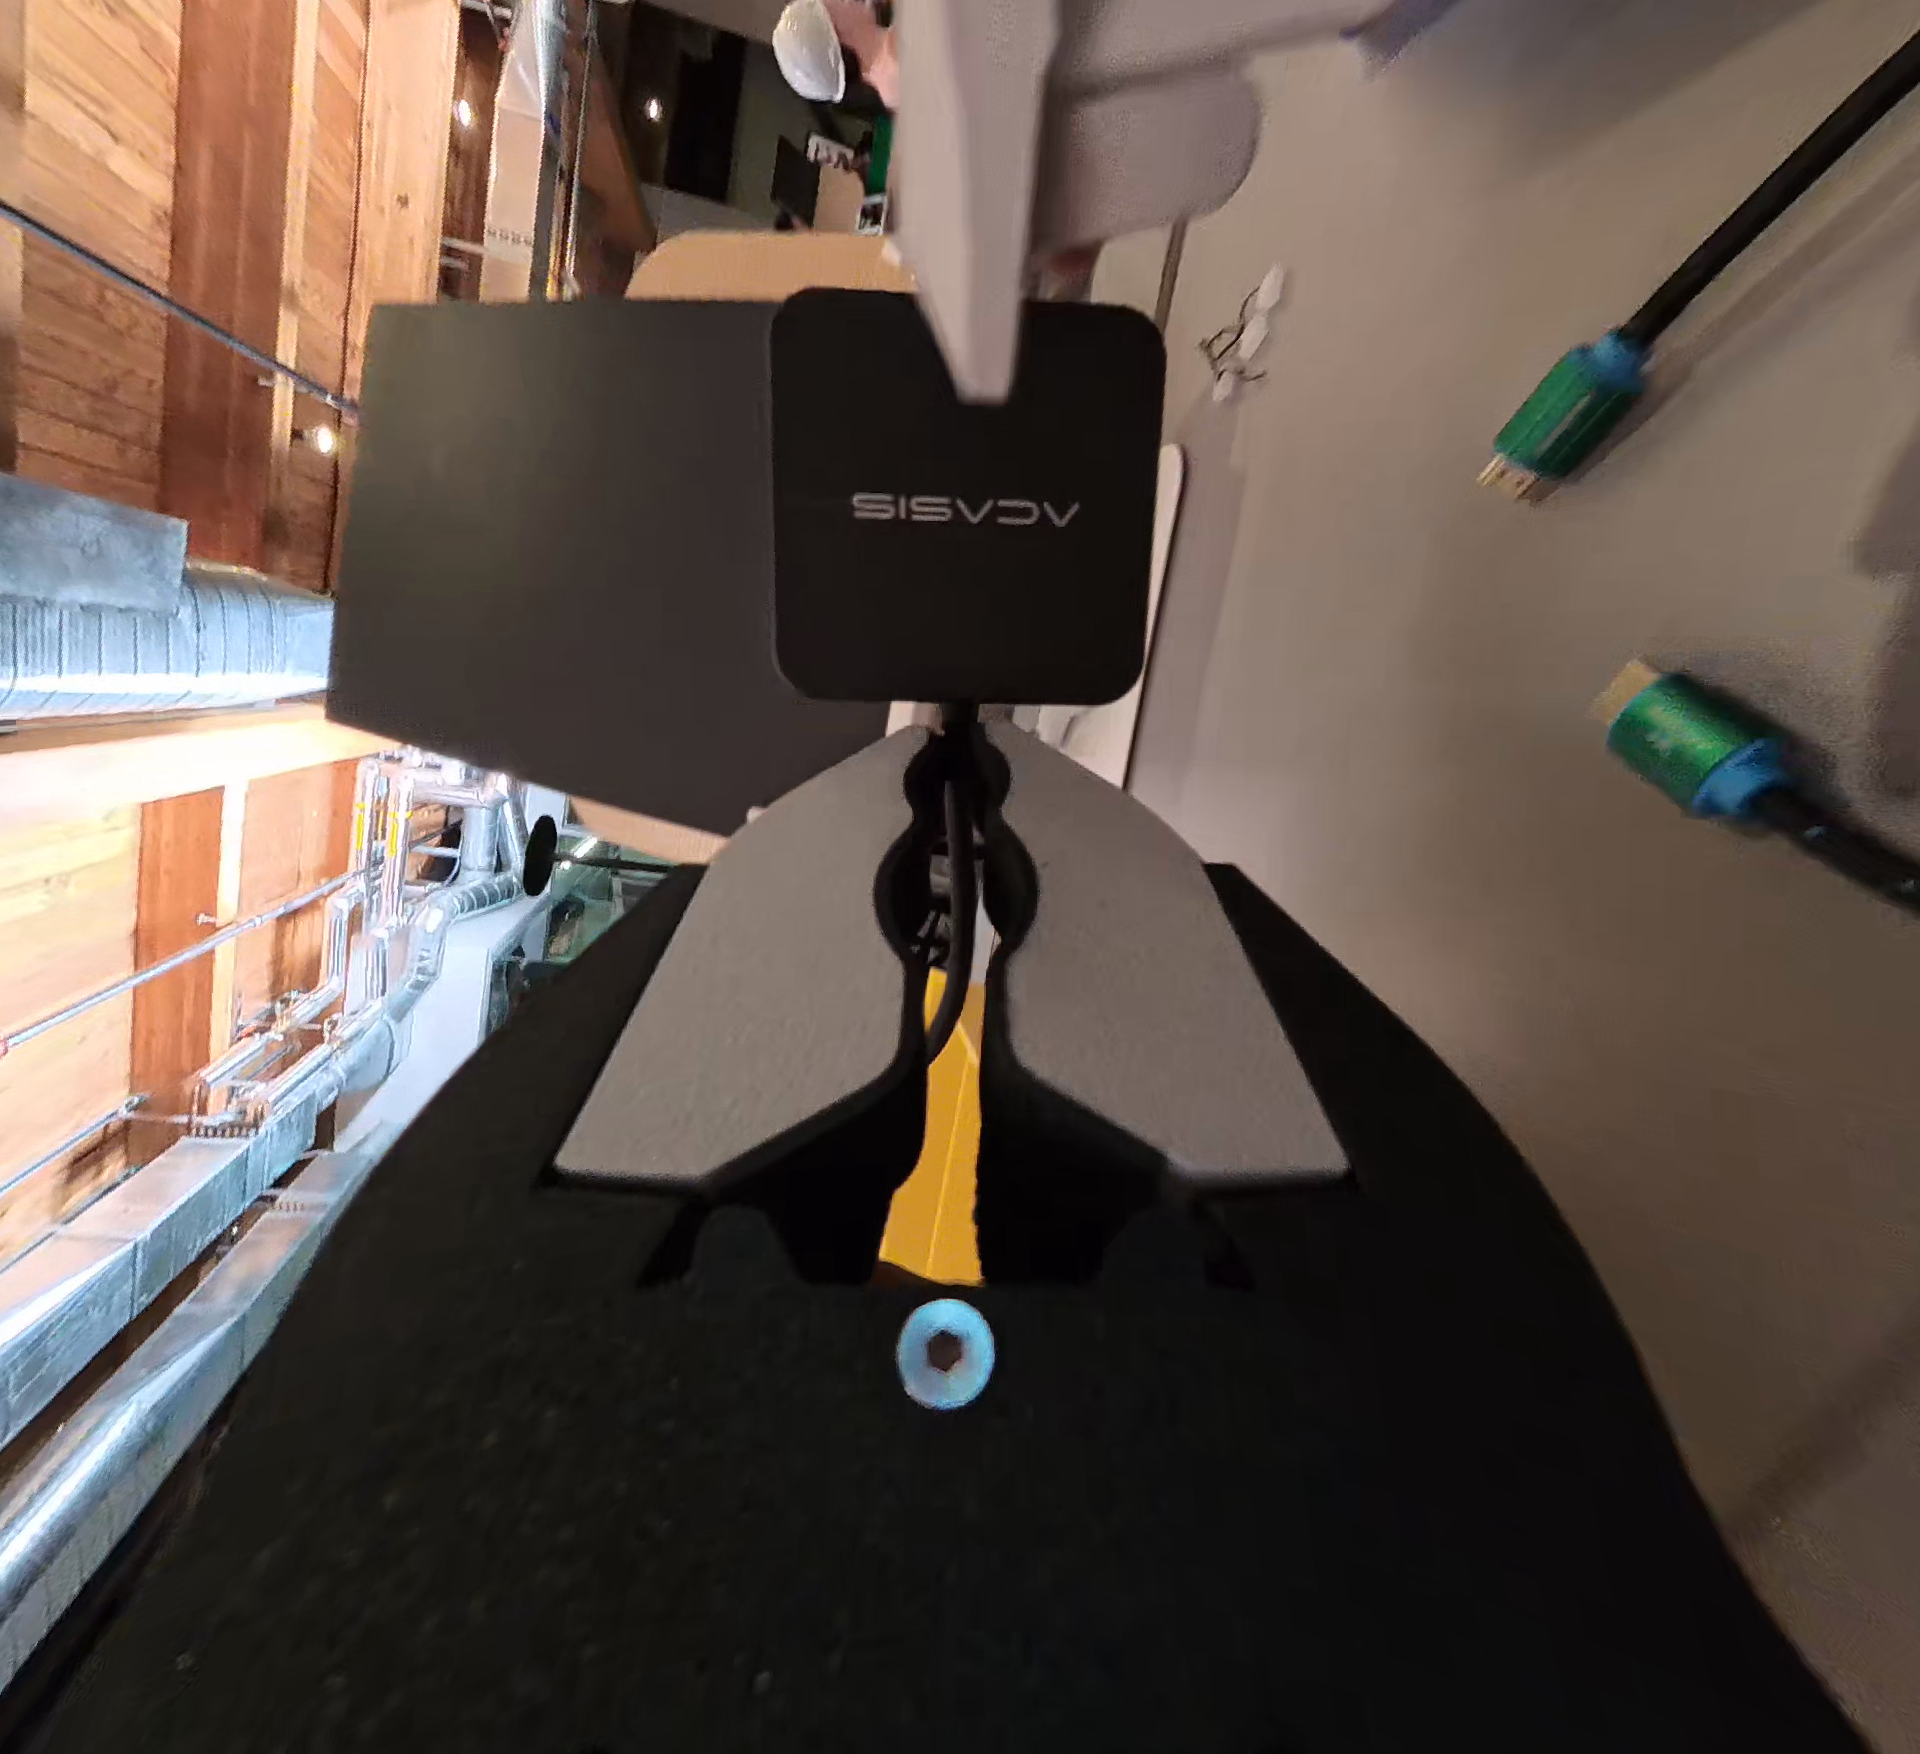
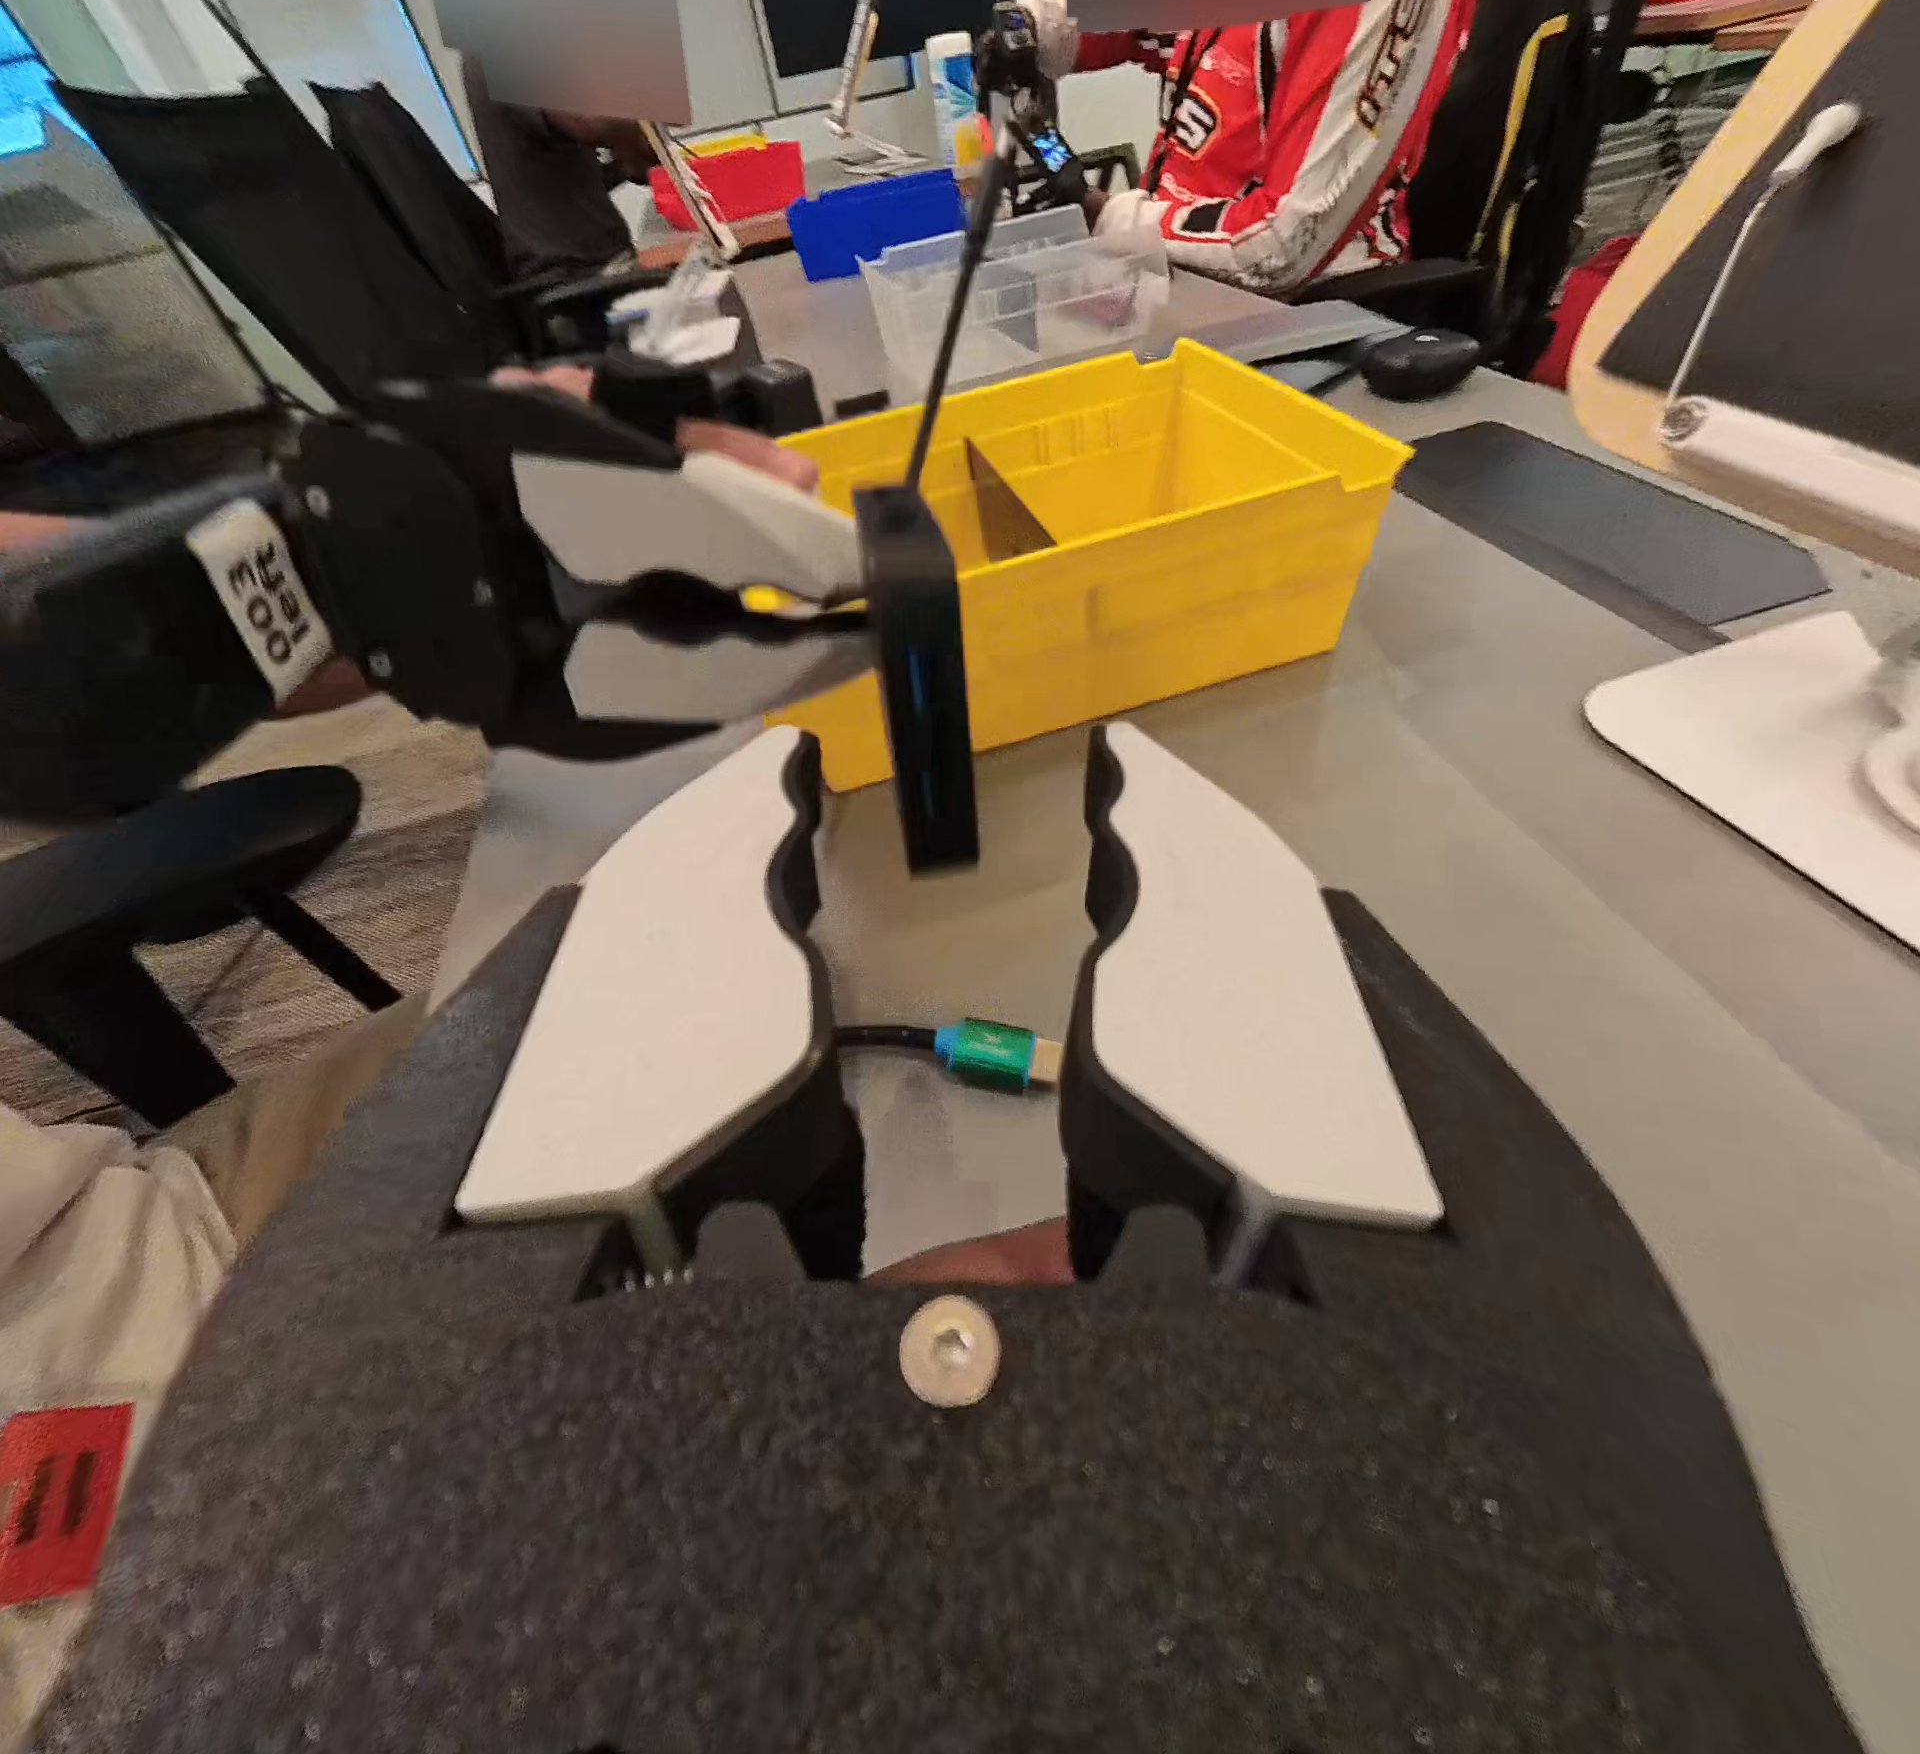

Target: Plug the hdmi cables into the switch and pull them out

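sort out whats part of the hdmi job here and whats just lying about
Job: black switch held by the left gripper; two green HDMI plugs on the table; open right gripper.

Lying about: yellow bin, blue bin, clear container.

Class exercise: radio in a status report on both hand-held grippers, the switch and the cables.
Left hand-held gripper shut on switch, held above table. Right hand-held gripper open, empty, just short of switch. Two HDMI plugs unplugged on table. Nothing blocking.
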`<state>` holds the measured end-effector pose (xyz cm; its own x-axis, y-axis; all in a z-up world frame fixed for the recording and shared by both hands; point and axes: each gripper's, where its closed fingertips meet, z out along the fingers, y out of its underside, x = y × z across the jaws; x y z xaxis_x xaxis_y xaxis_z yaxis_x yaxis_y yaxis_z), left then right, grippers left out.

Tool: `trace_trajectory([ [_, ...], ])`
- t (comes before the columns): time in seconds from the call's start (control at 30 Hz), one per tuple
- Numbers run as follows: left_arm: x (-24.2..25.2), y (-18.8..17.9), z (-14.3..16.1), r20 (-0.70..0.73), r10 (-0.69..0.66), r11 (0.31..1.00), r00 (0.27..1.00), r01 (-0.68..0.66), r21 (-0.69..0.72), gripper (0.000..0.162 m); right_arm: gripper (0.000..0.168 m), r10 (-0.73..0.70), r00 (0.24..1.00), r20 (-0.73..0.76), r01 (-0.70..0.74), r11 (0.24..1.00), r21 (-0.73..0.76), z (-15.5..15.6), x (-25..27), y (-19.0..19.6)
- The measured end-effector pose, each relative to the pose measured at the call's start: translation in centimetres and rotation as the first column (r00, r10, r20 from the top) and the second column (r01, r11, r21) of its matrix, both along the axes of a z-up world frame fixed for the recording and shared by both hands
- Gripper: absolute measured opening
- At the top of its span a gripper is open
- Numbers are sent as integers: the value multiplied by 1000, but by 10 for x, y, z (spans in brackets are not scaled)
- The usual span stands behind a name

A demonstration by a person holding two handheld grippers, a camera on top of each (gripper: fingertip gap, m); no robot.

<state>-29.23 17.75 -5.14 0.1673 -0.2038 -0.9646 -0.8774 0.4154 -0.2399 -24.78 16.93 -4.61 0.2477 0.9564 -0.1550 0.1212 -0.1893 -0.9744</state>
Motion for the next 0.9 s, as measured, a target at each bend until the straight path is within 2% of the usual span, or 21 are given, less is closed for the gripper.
trace_trajectory([
  [0.13, 16, -6, -13, -15, -39, 999, 999, 39, -23, 4, 36, 46, 998, -46, -47, 998, -33, 0, 1, -4],
  [0.2, 23, -7, -18, -12, -57, 998, 998, 57, -32, 4, 13, 86, 994, -68, -87, 996, -22, 0, 3, -9],
  [0.33, 27, 2, -28, 49, -25, 993, 998, 30, -117, 5, 13, 64, 996, -60, -64, 998, 9, -8, 9, -3],
  [0.37, 26, 4, -27, 73, -4, 993, 997, 12, -117, 7, 13, 38, 999, -34, -36, 998, 44, -11, 9, 1],
  [0.43, 21, -3, -17, 161, 11, 995, 987, 5, -100, 9, 13, -108, 992, 64, 96, 981, 166, -18, 15, 22],
  [0.5, 10, -14, -27, 217, 88, 963, 972, -26, -270, 8, 13, -262, 953, 150, 196, 915, 352, -19, 24, 43],
  [0.53, 5, -23, -39, 267, 152, 914, 952, -32, -406, 15, 13, -327, 930, 167, 229, 873, 431, -17, 27, 51],
  [0.57, 4, -36, -52, 327, 209, 839, 922, 3, -544, 15, 13, -369, 915, 161, 246, 830, 501, -14, 28, 55],
  [0.63, 13, -75, -78, 437, 322, 618, 840, 163, -769, 17, 13, -437, 895, 90, 292, 726, 623, -9, 26, 60],
  [0.7, 22, -110, -96, 495, 456, 420, 740, 312, -852, 21, 13, -465, 884, 48, 307, 656, 689, -19, 20, 55],
  [0.73, 24, -123, -103, 502, 516, 353, 694, 361, -863, 23, 13, -478, 877, 47, 292, 608, 738, -28, 17, 50],
  [0.77, 25, -134, -109, 504, 571, 309, 649, 399, -863, 24, 13, -486, 871, 67, 253, 560, 789, -39, 14, 44],
  [0.83, 24, -147, -120, 508, 642, 274, 574, 447, -852, 27, 13, -493, 865, 95, 188, 493, 850, -58, 10, 33],
  [0.9, 20, -149, -125, 479, 651, 273, 588, 408, -871, 36, 13, -503, 855, 125, 148, 468, 871, -67, 10, 31],
])
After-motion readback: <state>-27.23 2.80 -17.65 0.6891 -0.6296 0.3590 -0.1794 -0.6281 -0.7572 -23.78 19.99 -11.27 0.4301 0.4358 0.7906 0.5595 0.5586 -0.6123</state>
